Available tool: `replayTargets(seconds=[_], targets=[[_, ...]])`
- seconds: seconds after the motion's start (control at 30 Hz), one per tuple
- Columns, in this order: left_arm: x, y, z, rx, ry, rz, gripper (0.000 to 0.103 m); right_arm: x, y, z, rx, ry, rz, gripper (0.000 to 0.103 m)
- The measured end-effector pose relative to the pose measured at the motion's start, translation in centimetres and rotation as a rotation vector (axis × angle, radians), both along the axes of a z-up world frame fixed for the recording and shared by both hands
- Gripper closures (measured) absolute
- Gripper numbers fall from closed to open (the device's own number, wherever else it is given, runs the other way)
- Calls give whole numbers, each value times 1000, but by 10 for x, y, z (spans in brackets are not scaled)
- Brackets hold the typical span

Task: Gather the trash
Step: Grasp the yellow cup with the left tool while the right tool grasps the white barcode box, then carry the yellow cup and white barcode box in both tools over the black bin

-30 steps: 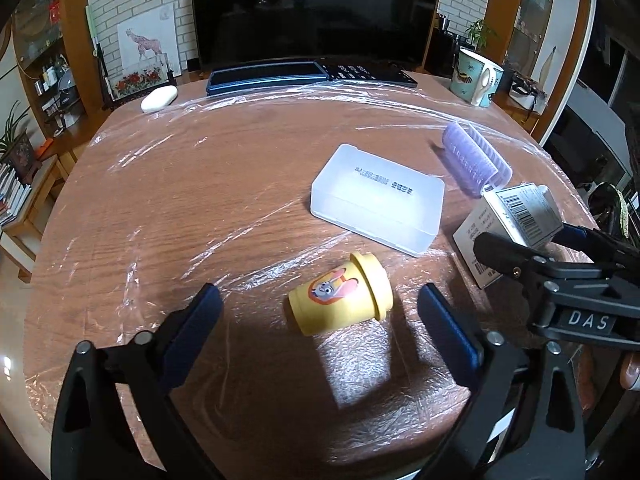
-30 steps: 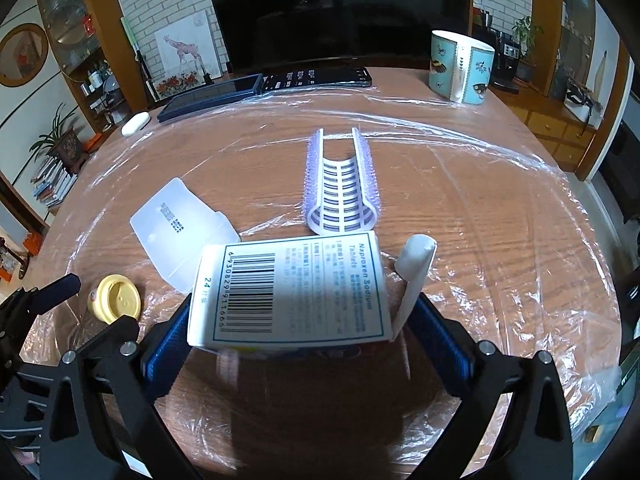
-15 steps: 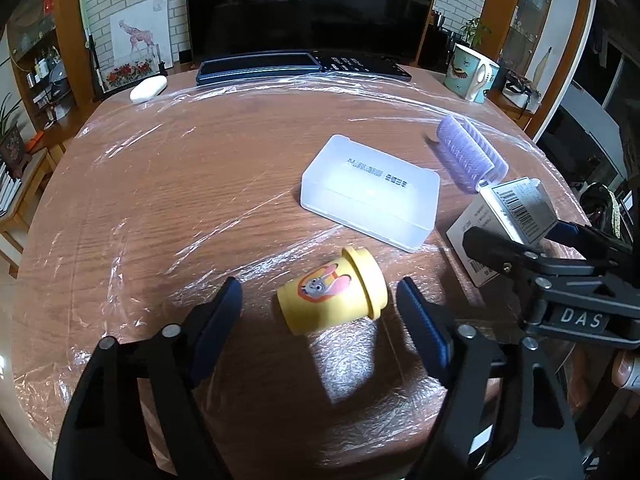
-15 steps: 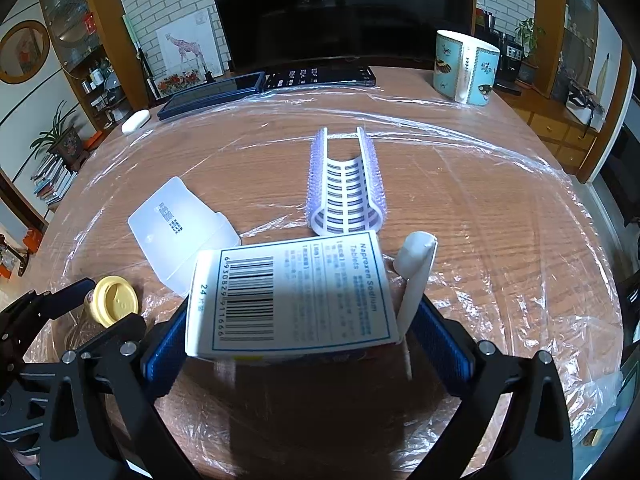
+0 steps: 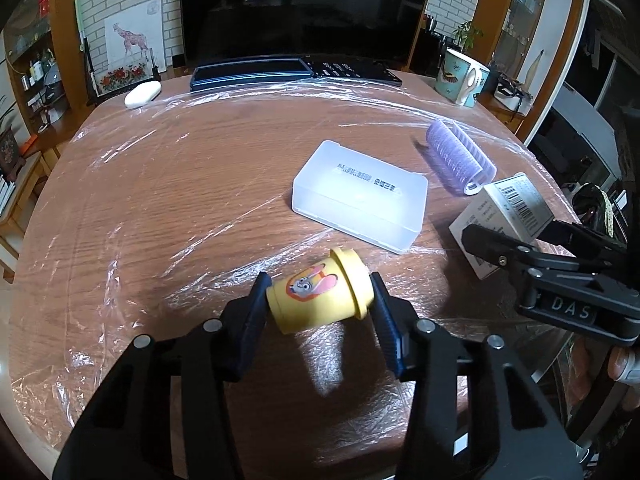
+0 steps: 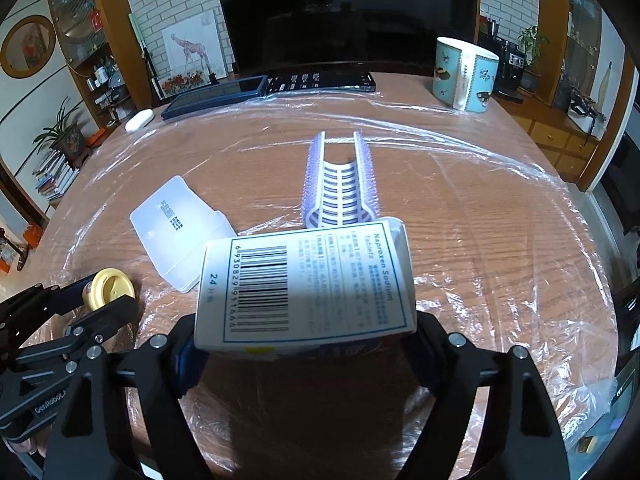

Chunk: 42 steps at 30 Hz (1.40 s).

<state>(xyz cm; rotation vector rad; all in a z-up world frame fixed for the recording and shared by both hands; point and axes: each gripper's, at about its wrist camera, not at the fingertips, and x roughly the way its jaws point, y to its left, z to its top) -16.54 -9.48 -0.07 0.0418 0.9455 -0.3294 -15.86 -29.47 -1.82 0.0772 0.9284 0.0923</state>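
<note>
1. Nothing looked collected yet. The small yellow plastic cup with a cartoon sticker lay on its side on the plastic-wrapped wooden counter, and the frosted plastic case and the purple hair roller lay untouched.
2. The left tool was closing, both pads at the cup's ends.
3. The right tool was closing around the white barcoded tablet box.
4. A second earlier both tools stood wide apart.

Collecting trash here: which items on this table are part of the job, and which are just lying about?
Job items:
yellow cup
tablet box
clear plastic case
purple hair roller

Lying about:
mug
tablet
keyboard
white case
</note>
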Motion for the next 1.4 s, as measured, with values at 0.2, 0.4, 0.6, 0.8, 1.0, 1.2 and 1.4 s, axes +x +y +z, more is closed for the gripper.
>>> replayTargets(seconds=[0.2,0.4,0.6,0.8,1.0,1.2,1.4], targets=[[-2,0,7,-2,-19,2,53,-8,-7,7,44,-7,5,24],[-6,2,12,-6,-27,3,53,-14,-12,10,98,2,11,24],[-14,2,17,-10,-36,3,53,-25,-17,17,125,-4,23,24],[-27,1,26,-17,-51,-3,53,-39,-21,25,148,-14,42,24],[-40,-1,33,-18,-64,-8,53,-55,-22,30,165,-15,65,24],[-52,0,34,-16,-62,-9,53,-72,-18,29,169,-4,100,24],[-66,-1,35,-12,-61,-13,53,-89,-16,29,169,4,126,24]])
